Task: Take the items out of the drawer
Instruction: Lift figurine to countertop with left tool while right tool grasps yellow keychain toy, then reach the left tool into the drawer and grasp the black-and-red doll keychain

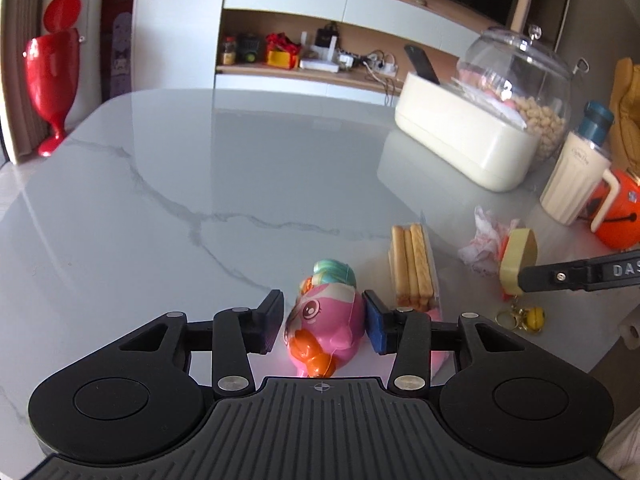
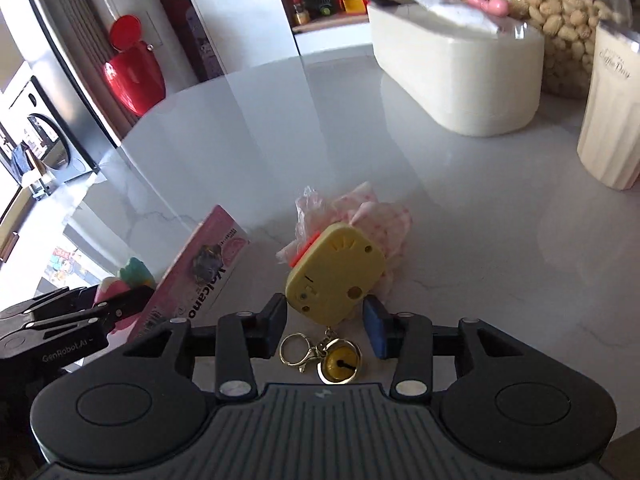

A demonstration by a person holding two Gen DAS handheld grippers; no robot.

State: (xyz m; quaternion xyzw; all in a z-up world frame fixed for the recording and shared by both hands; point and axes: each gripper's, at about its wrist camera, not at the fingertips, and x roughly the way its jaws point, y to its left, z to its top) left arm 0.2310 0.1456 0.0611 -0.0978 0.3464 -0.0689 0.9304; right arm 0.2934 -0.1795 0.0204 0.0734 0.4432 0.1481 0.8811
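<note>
Pink toy (image 1: pixel 326 320): soft, light, near table's (image 1: pixel 160 200) front edge; I'd pinch mid-body. Left gripper (image 1: pixel 324 322) released around it. Right gripper (image 2: pixel 326 326) released around yellow keychain (image 2: pixel 334 276).

On the marble table (image 1: pixel 160 200): one pink squishy toy (image 1: pixel 326 320), one pack of biscuit sticks (image 1: pixel 412 266), one yellow keychain gadget (image 2: pixel 334 276) with one small yellow bell (image 2: pixel 338 366) and one loose key ring (image 2: pixel 293 351), and one crumpled pink-and-white wrapper (image 2: pixel 372 212). Farther back stand one cream oval box (image 1: pixel 460 148), one domed glass jar of nuts (image 1: pixel 520 80), one ribbed cream tumbler (image 1: pixel 572 184) and one orange ball-shaped toy (image 1: pixel 620 212). One red goblet-shaped bin (image 1: pixel 50 76) stands beyond the table's edge. Two grippers are counted.
</note>
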